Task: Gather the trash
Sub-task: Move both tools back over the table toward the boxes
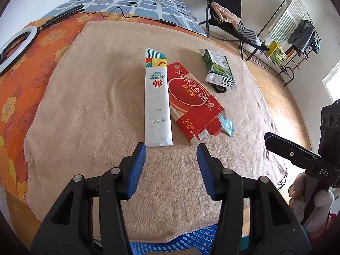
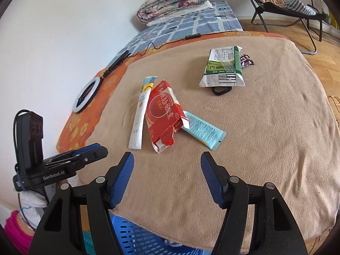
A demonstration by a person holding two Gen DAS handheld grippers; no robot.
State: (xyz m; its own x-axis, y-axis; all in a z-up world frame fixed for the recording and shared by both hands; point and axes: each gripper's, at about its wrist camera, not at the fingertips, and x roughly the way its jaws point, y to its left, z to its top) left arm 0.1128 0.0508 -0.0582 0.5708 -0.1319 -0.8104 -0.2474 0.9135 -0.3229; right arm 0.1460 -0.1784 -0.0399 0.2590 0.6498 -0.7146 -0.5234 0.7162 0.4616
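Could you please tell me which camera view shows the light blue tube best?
The right wrist view: the light blue plastic tube lies mostly exposed beside the red cardboard box. In the left wrist view only its end peeks from behind that box.

Bed (image 2: pixel 276 127) w/ trash (image 2: pixel 163 116)

A tan blanket (image 2: pixel 255 127) holds a red box (image 2: pixel 164 114) with gold writing, a long white packet (image 1: pixel 157 106) with a bright patterned end, a light blue tube (image 2: pixel 204 132) and a green and white milk carton (image 2: pixel 223 68), above a blue basket (image 2: pixel 136 238) with holes.
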